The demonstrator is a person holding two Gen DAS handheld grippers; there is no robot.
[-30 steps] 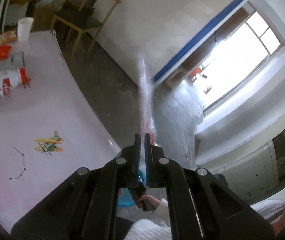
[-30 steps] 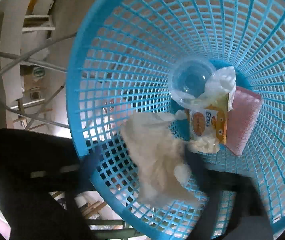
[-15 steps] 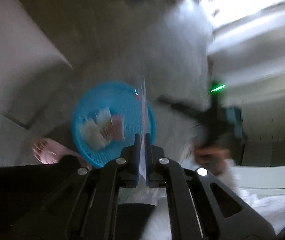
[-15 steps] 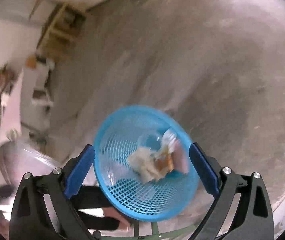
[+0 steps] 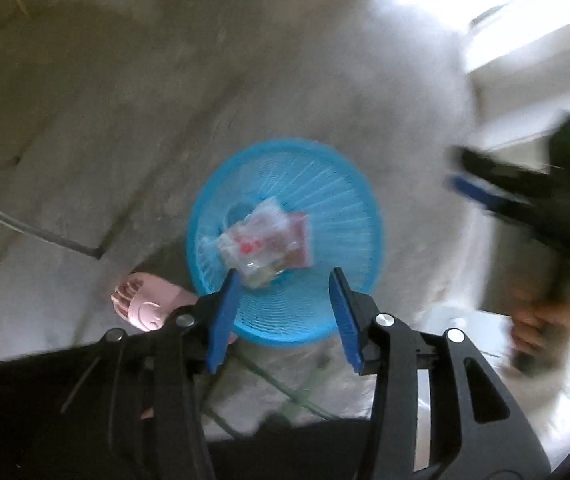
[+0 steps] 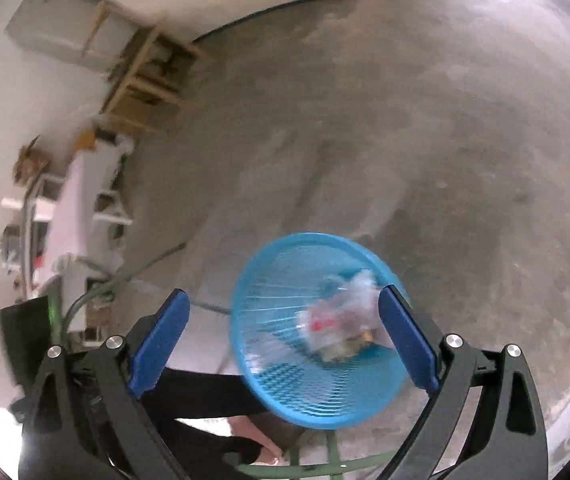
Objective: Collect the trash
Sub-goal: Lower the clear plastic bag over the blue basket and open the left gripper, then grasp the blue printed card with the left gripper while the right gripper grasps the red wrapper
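Left gripper (image 5: pixel 285 304) was spread wide, blue pads apart with nothing between them. Just beyond its fingertips, below on the floor, sat the blue basket (image 5: pixel 349 204), holding a clear plastic wrapper (image 5: pixel 253 240) on top of a pink packet (image 5: pixel 301 236). Off the left finger, a pink slipper (image 5: pixel 145 304) rested beside the basket's rim. Further out to the right, blurred, was the other gripper in a hand (image 5: pixel 541 324).

Right gripper (image 6: pixel 285 340) gaped as well, jaws far apart, empty. The basket (image 6: pixel 269 344) lay between and beyond its fingers, the wrapper (image 6: pixel 333 320) inside near the right pad. Far off to the left stood a wooden shelf (image 6: pixel 149 84) against the wall.
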